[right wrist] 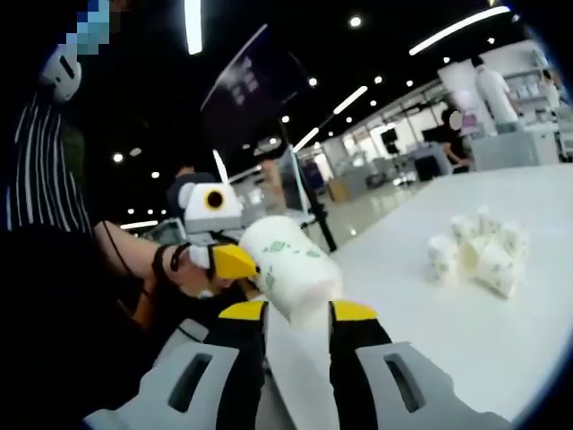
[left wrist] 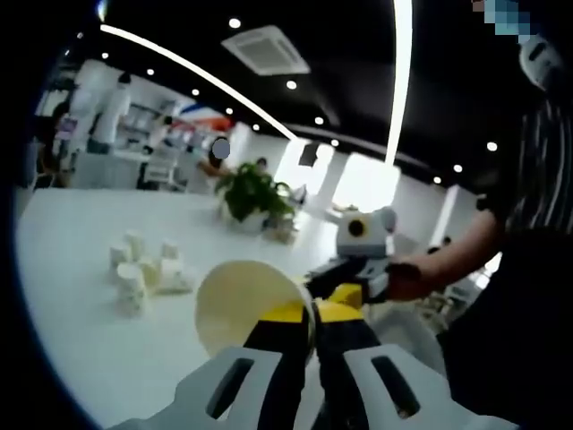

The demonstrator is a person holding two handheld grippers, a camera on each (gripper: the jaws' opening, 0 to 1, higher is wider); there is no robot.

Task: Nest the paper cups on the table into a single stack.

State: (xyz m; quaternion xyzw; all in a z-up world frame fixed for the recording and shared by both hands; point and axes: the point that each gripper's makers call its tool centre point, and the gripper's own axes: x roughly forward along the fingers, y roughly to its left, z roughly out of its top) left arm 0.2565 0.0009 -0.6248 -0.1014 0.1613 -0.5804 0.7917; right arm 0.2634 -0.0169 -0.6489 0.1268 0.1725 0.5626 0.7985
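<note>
A white paper cup [left wrist: 240, 309] hangs in the air with its open mouth toward the left gripper view. My left gripper [left wrist: 313, 309] is shut on its rim wall. In the right gripper view the same cup [right wrist: 291, 264], printed with green, lies between the yellow tips of my right gripper [right wrist: 297, 311], which is shut on its lower end. The left gripper [right wrist: 219, 258] meets the cup from the left there. The right gripper [left wrist: 354, 273] shows behind the cup. Several loose cups [left wrist: 143, 273] stand clustered on the white table [left wrist: 81, 349]; the cluster [right wrist: 479, 251] sits right of the held cup.
A potted plant [left wrist: 255, 193] stands at the table's far side. A person in a striped shirt [left wrist: 537, 179] holds the grippers, one hand [left wrist: 407, 279] on the right one. Bare tabletop [right wrist: 501, 349] surrounds the cluster. Shelves and people are far behind.
</note>
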